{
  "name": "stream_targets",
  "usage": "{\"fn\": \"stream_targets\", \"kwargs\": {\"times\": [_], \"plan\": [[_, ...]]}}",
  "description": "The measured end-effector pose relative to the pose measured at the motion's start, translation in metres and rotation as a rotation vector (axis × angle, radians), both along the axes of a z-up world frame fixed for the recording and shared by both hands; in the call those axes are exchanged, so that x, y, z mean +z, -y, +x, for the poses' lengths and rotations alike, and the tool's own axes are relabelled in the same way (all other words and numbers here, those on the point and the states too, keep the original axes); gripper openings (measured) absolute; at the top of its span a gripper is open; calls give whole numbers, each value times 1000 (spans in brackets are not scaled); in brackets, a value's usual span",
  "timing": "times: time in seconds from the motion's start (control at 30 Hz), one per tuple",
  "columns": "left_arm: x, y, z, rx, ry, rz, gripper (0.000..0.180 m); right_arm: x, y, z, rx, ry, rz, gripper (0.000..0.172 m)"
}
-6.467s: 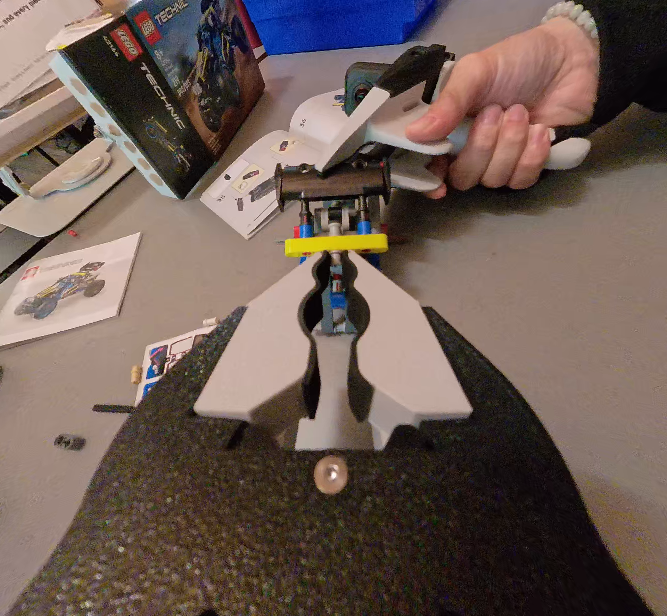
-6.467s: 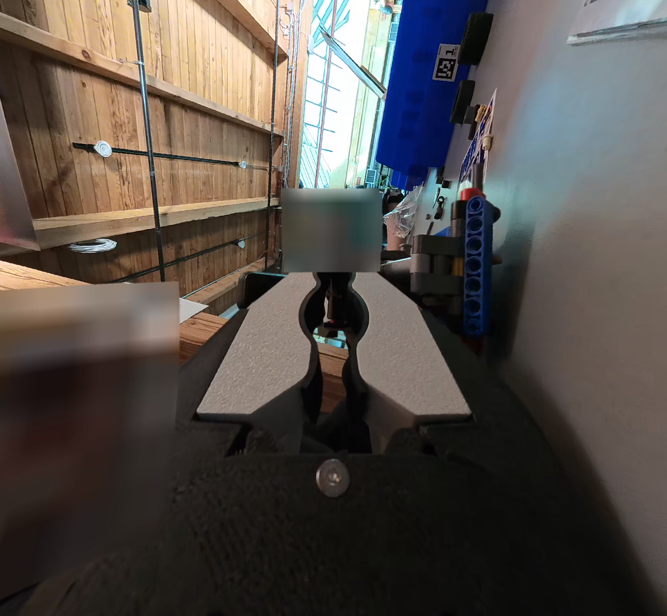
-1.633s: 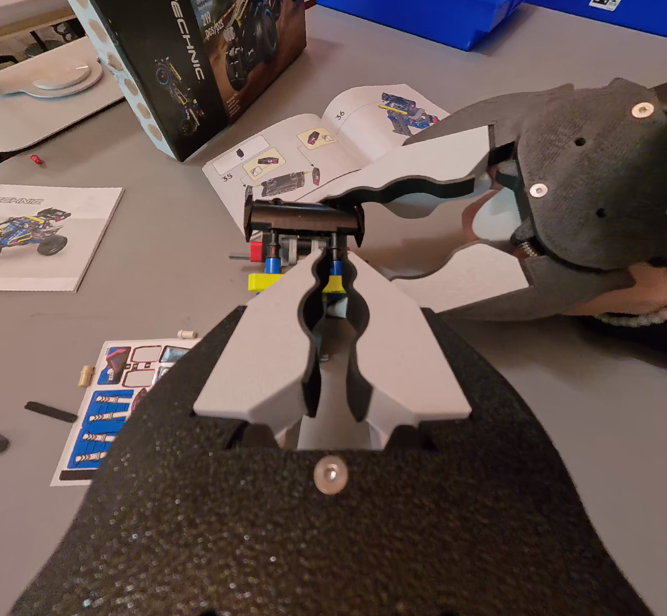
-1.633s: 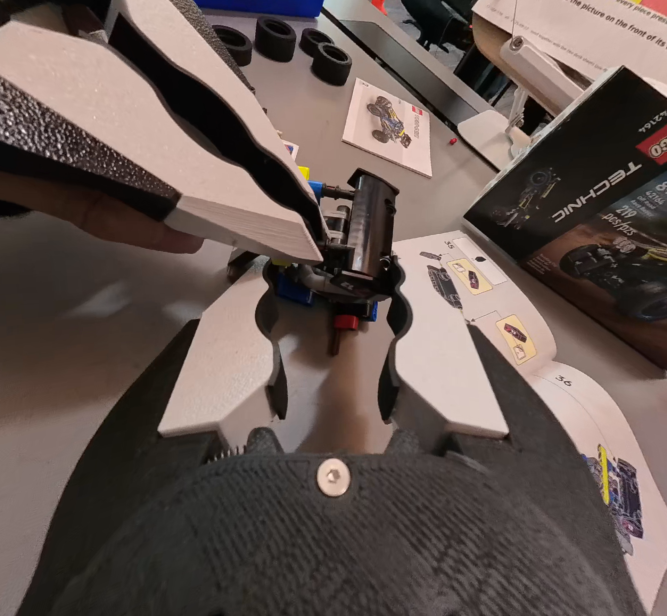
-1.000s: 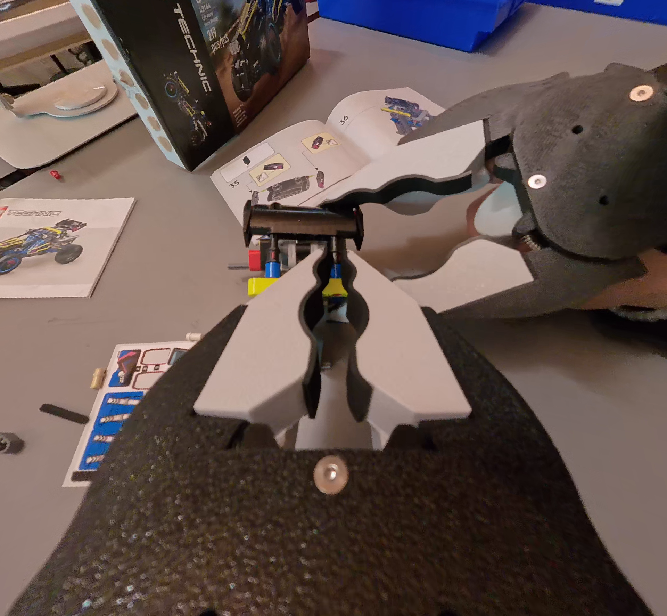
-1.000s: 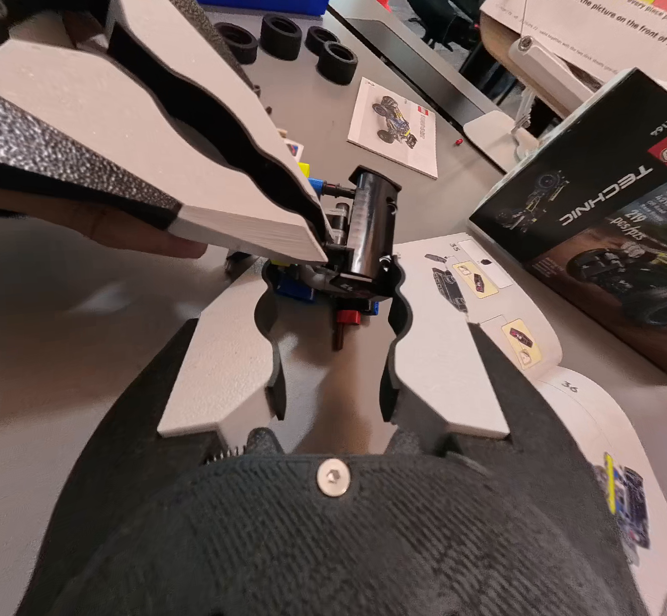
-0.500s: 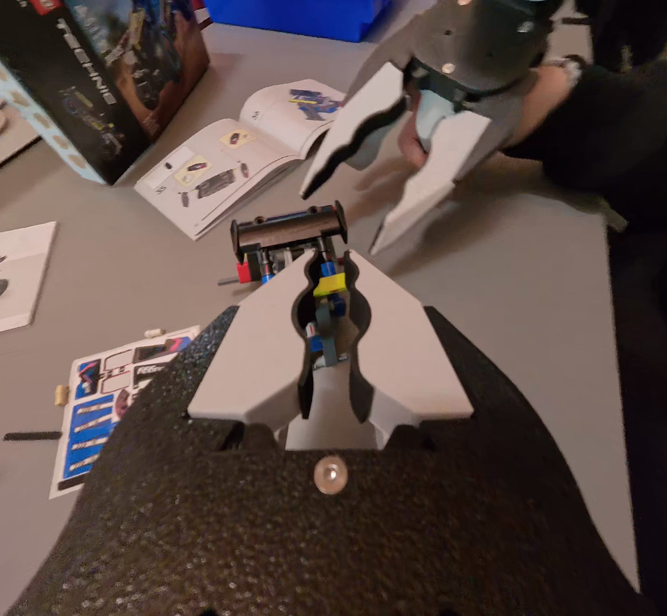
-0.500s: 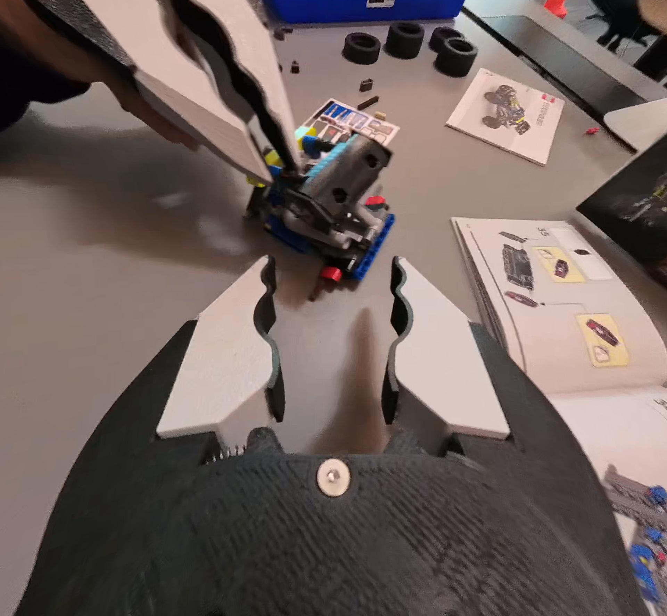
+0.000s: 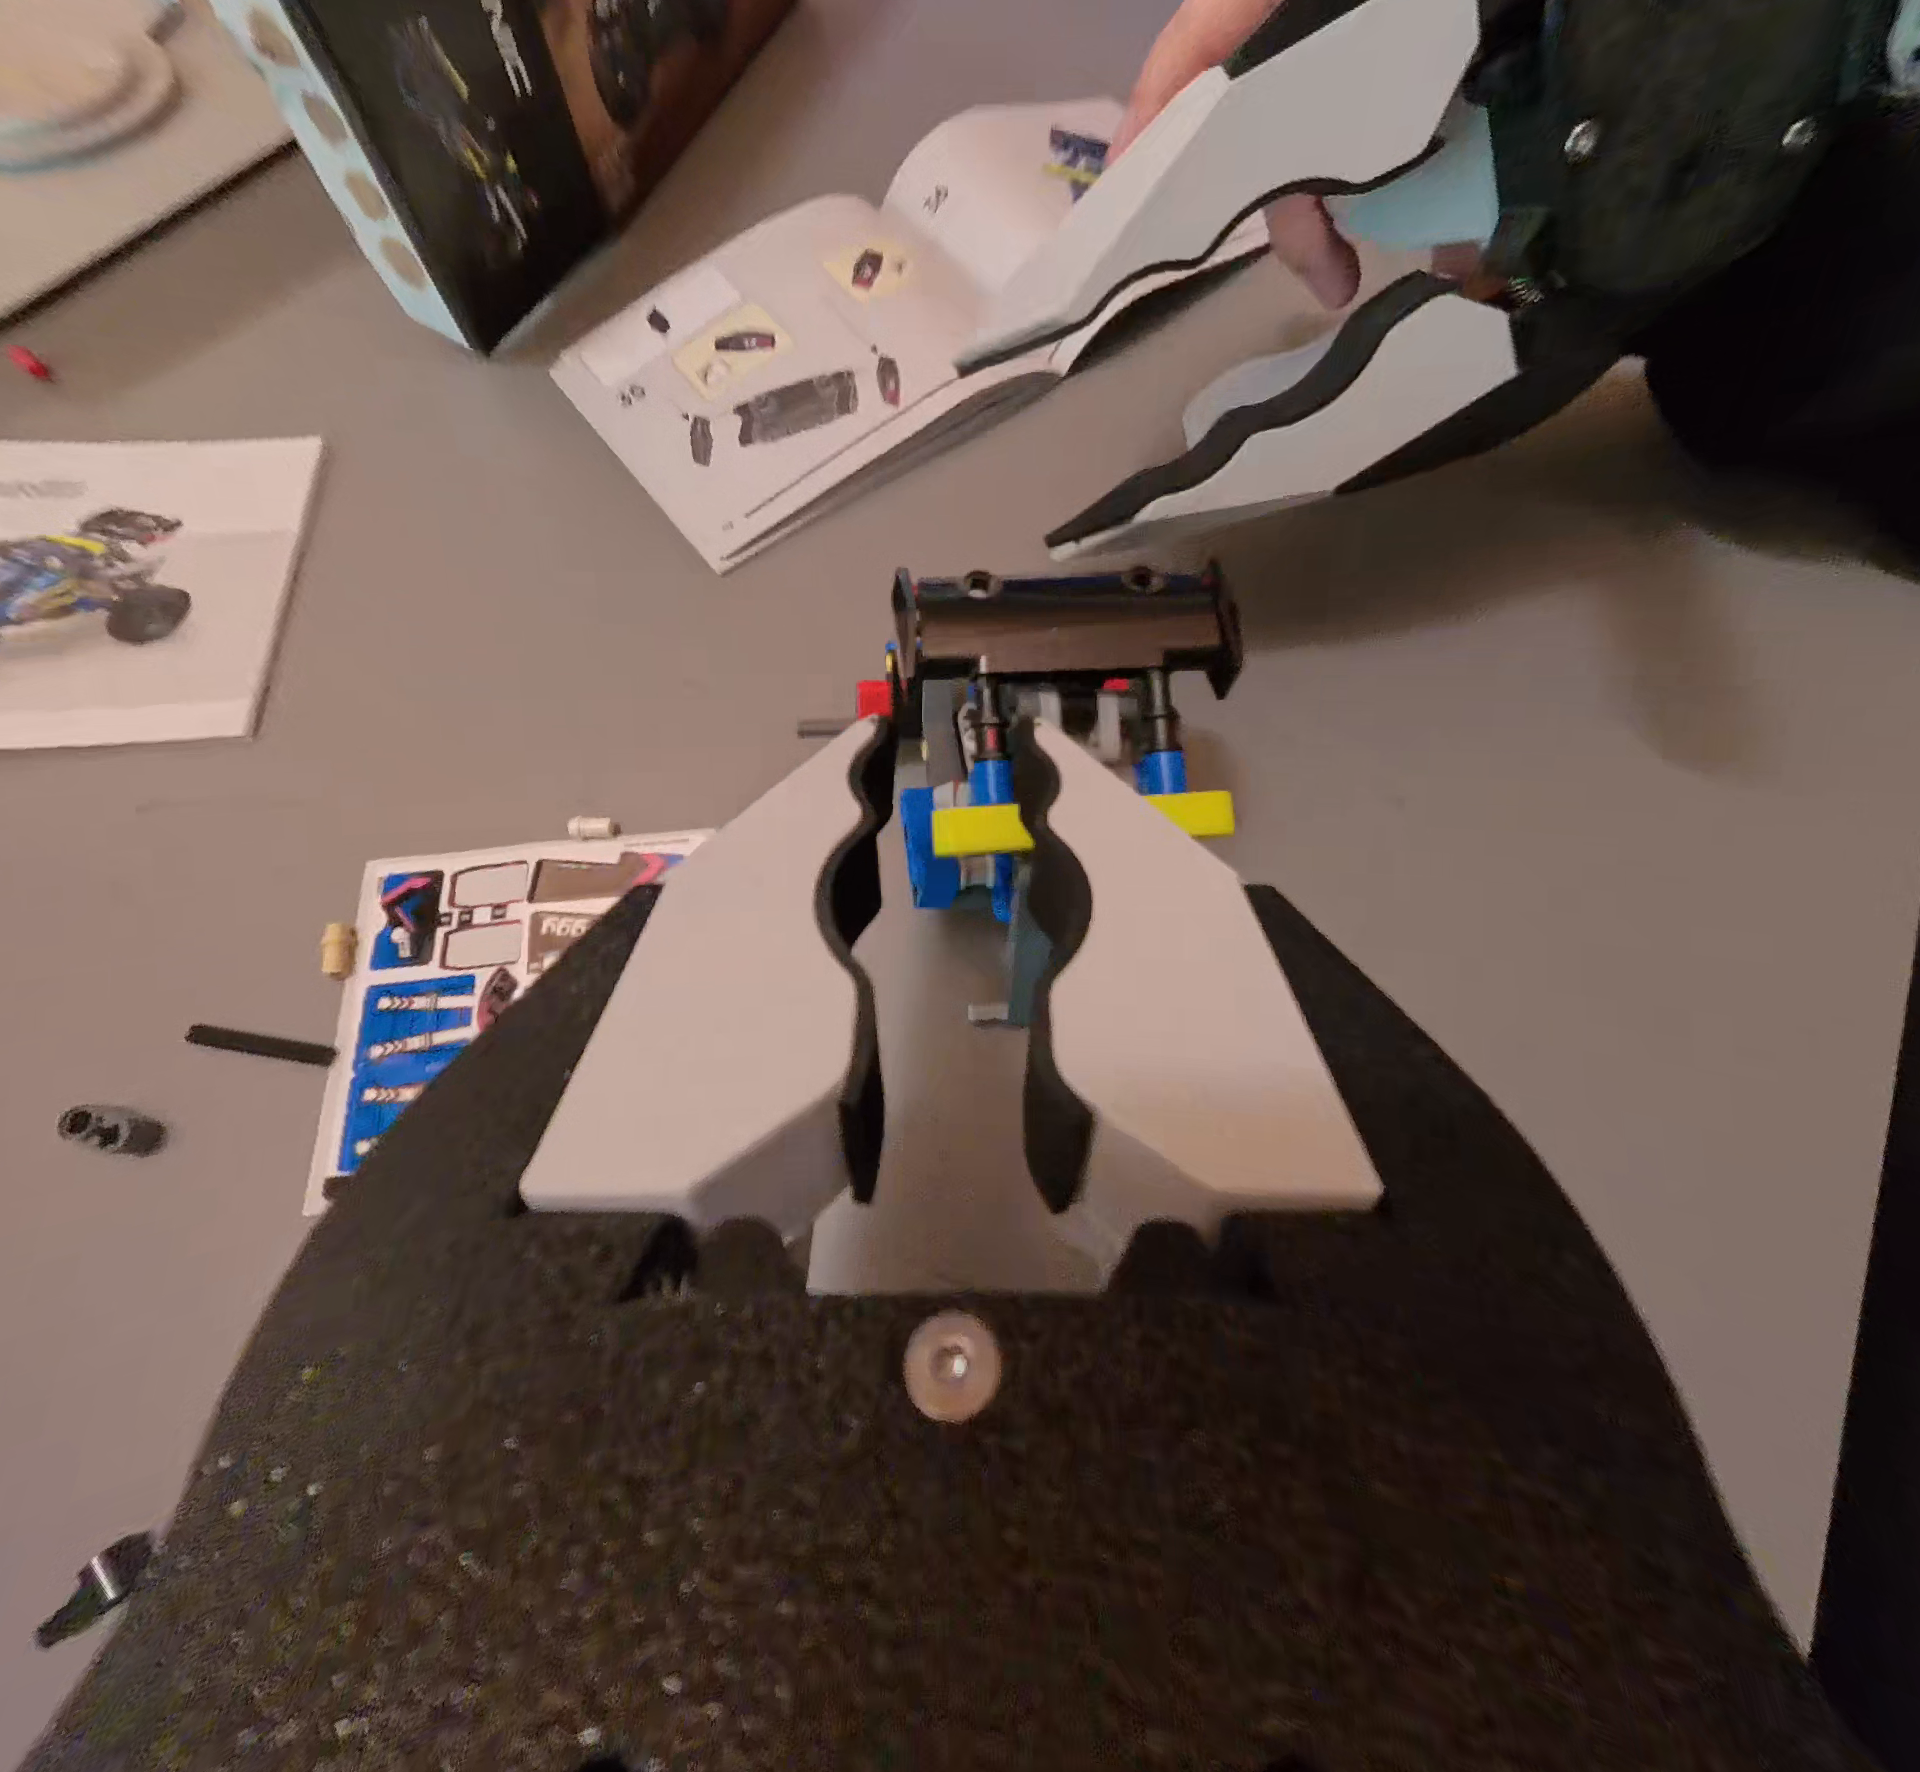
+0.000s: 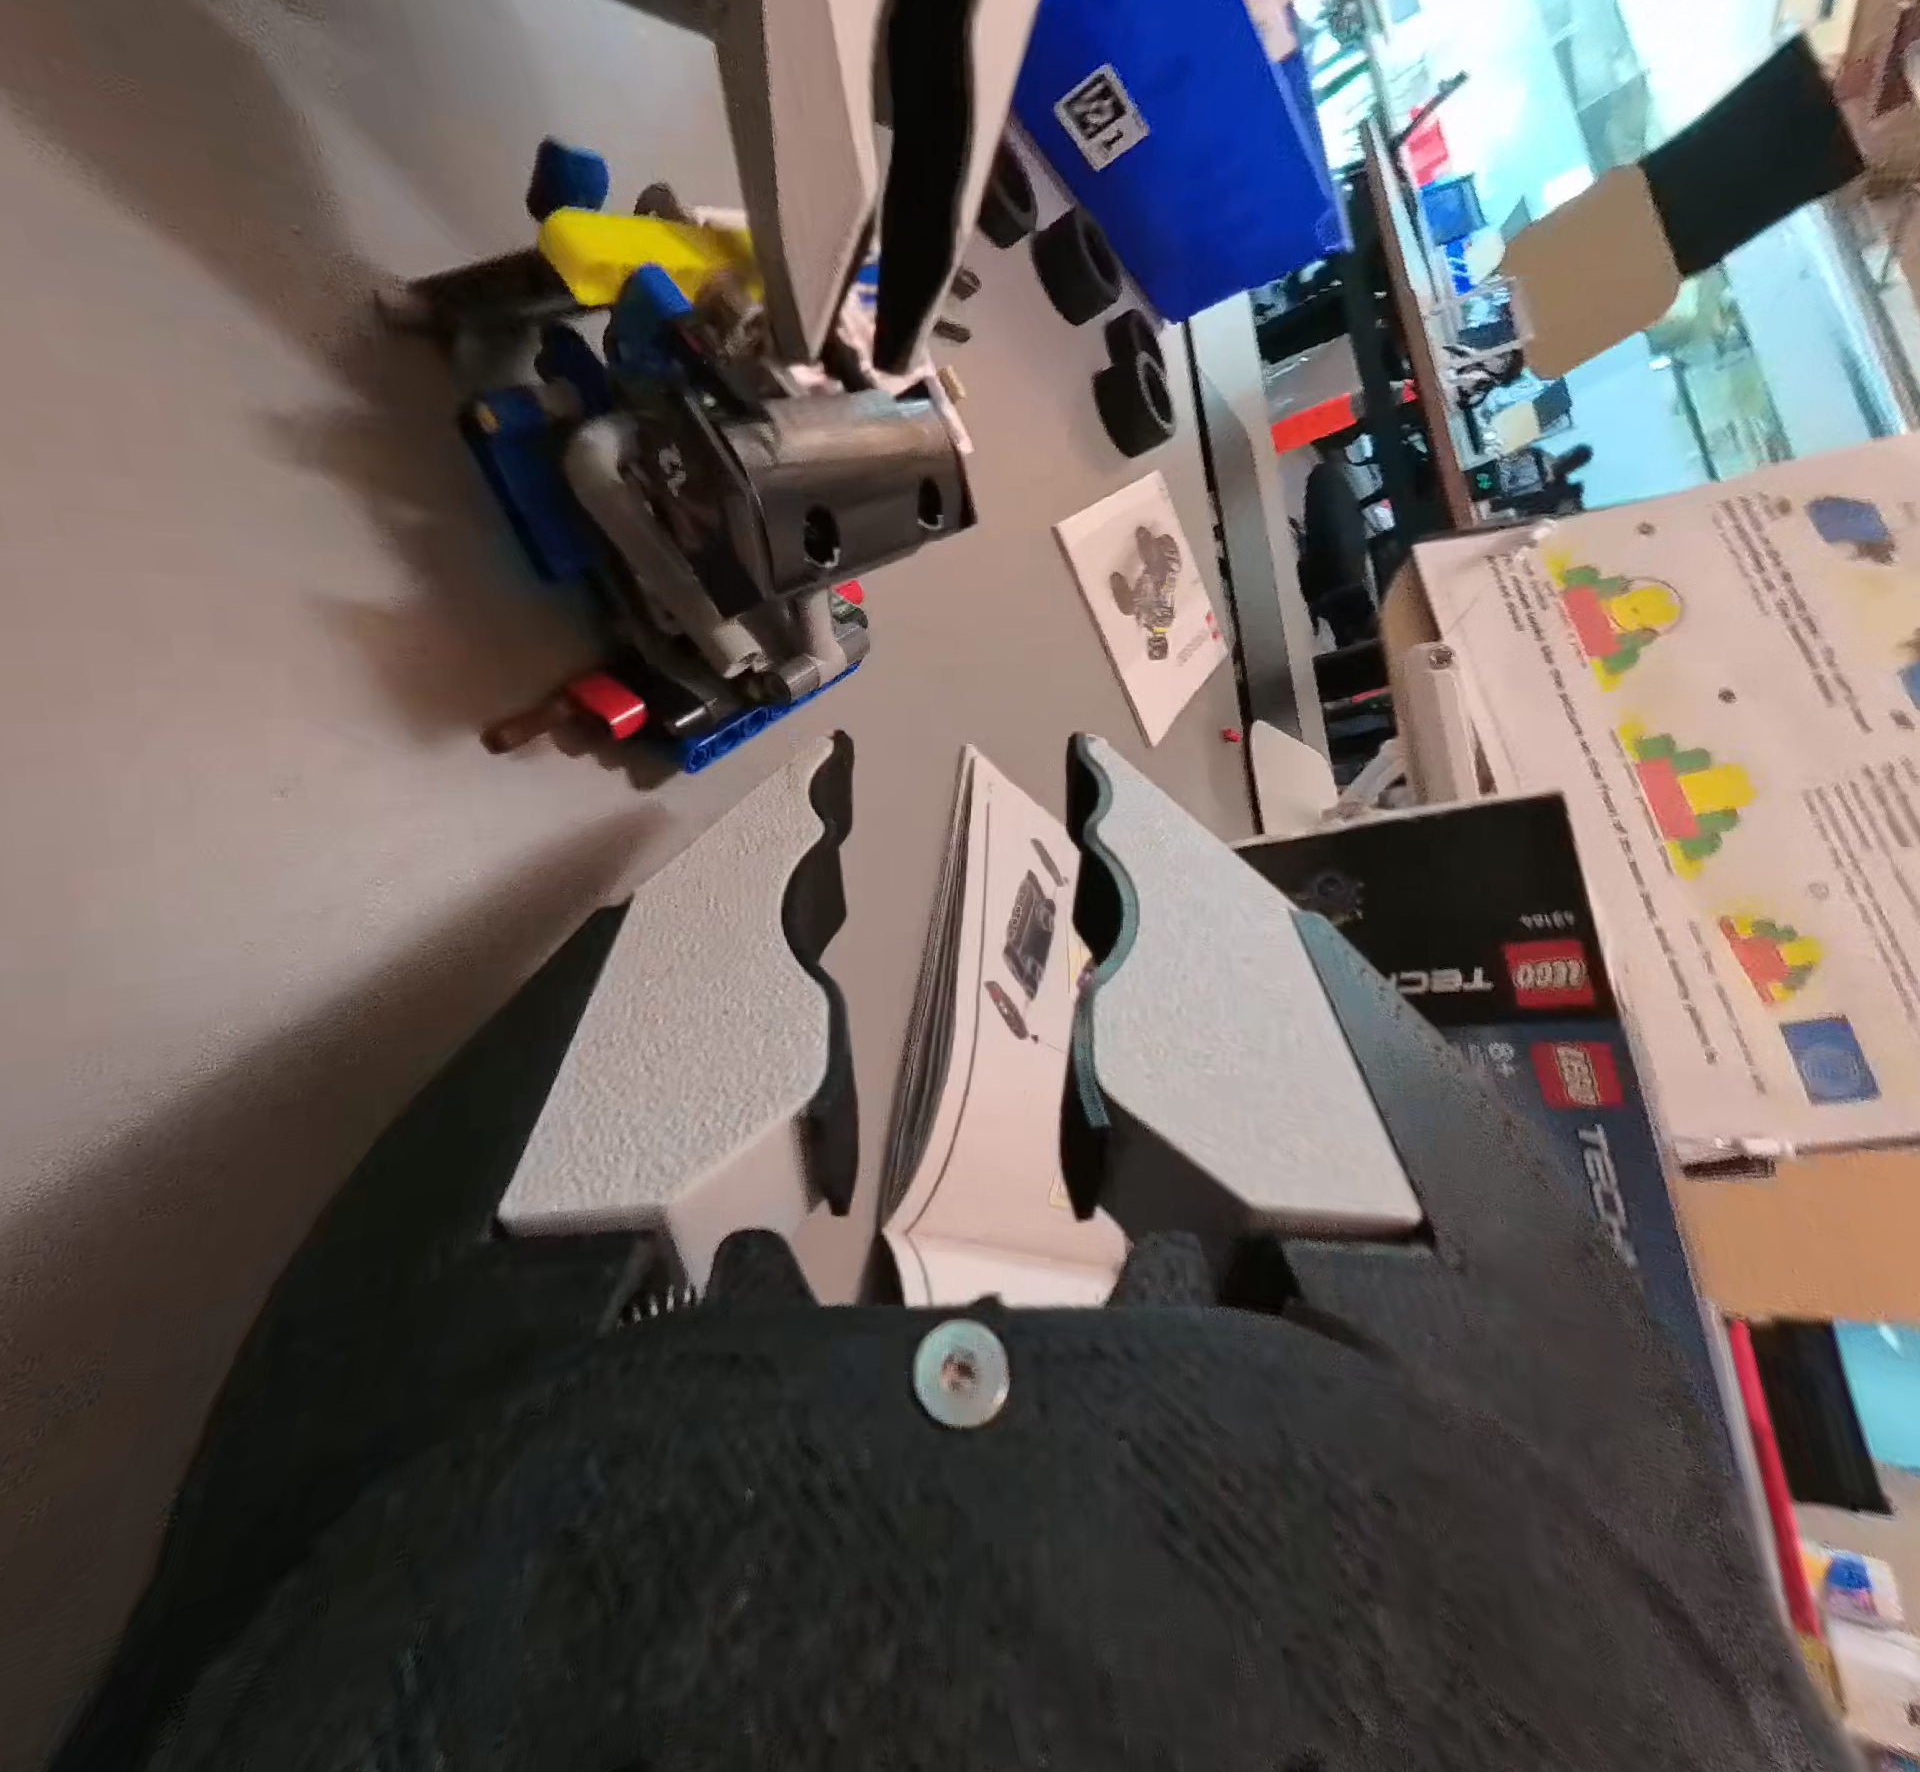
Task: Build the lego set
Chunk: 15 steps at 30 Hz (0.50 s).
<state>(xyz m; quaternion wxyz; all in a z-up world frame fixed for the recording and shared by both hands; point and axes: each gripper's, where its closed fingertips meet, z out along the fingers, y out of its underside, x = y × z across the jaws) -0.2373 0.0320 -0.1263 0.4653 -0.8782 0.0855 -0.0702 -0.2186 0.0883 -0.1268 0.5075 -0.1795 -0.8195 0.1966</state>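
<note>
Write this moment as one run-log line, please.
left hand-held gripper: open, astride model | right hand-held gripper: open, over booklet | table

The brick model point(image 9: 1049, 683) sits mid-surface point(image 9: 1455, 787). An open booklet point(image 9: 831, 351) lies behind it, with a box point(image 9: 499, 60) farther back left. A sticker sheet point(image 9: 468, 953) lies left of the model.

a workshop: grey worktable point(image 9: 1558, 891), blue parts bins point(image 10: 1174, 112), toy-kit box point(image 9: 499, 60).

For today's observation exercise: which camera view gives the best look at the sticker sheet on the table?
The left wrist view: the sticker sheet lies flat left of the left gripper, its blue and grey panels showing, one corner hidden by the gripper body. The right wrist view shows nothing clearly identifiable as the sheet.
</note>
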Motion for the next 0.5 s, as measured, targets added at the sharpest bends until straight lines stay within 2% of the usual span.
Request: {"fn": "stream_targets", "kwargs": {"times": [0.07, 0.1, 0.17, 0.23, 0.3, 0.43, 0.5], "plan": [[-3, -4, 1, -5, 25, -25, 16, -6, 5, -5, 45, 38, 13, 39], [-4, -4, 3, -21, 48, -41, 6, -5, 8, -7, 64, 35, 4, 33], [-5, -3, 3, -32, 54, -66, 4, -5, 12, -11, 88, 57, -76, 30], [-3, -4, 0, -57, -27, -39, 4, -8, 13, -7, 74, 205, -270, 25], [2, -4, 1, -93, -147, 31, 4, -1, 19, -2, 60, 340, -538, 35], [20, -2, 19, -168, -415, 240, 3, 9, 25, 4, 55, 531, -972, 37], [22, 1, 26, -186, -558, 300, 3, 12, 35, 14, 124, 612, -1115, 24]]}}
